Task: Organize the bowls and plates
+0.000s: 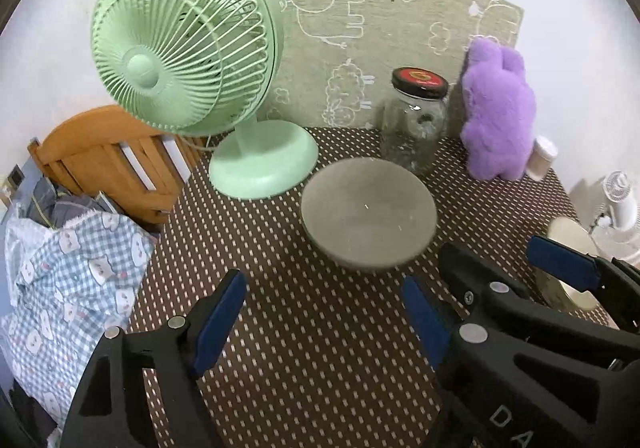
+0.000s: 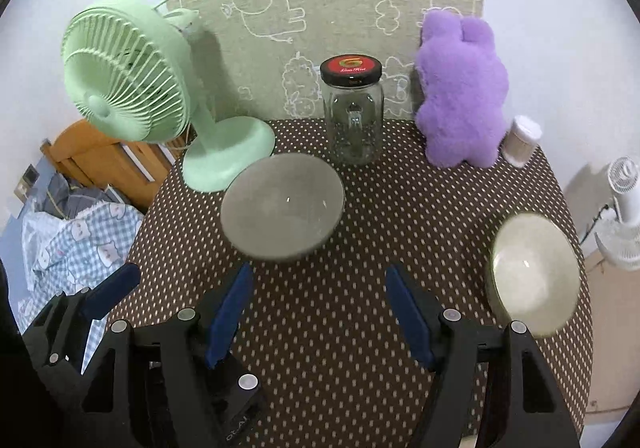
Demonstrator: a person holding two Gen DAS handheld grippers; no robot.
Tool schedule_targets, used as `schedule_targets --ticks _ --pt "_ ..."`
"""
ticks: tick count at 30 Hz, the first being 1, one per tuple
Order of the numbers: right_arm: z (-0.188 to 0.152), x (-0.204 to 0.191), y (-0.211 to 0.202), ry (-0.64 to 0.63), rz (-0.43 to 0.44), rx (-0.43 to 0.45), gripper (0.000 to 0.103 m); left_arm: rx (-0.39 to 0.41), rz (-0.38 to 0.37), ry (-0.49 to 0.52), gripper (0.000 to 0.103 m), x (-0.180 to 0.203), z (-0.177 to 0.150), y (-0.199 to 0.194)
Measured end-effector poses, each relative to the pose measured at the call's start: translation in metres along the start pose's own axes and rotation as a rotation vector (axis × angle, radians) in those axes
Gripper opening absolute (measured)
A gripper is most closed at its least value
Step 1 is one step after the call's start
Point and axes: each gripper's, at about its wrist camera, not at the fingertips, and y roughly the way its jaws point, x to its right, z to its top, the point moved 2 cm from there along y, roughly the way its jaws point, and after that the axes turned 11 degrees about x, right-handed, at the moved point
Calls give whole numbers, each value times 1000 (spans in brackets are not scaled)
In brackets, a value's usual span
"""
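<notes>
Bowls sitting apart on dotted table (image 2: 340, 348): grey bowl (image 2: 282, 207) mid-table, just before glass jar (image 2: 353, 113) and green fan (image 2: 132, 88); pale bowl (image 2: 534, 274) lying near right edge. Left gripper (image 1: 324, 318) and right gripper (image 2: 318, 314) hovering side by side, both spread wide, gripping nothing. Purple plush (image 2: 460, 88) leaning at back.

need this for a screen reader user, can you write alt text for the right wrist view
The open right tool hovers over a brown dotted table, with a grey bowl ahead-left and a cream bowl at right. Behind stand a green fan, a lidded glass jar and a purple plush toy.
</notes>
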Motion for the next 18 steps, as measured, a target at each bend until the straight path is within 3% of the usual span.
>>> schedule_targets --ticks 12,18 --pt "34 9 82 16 9 -13 72 9 85 28 77 -1 22 70" --pt "34 12 118 31 9 -53 62 -36 66 0 73 -4 16 99"
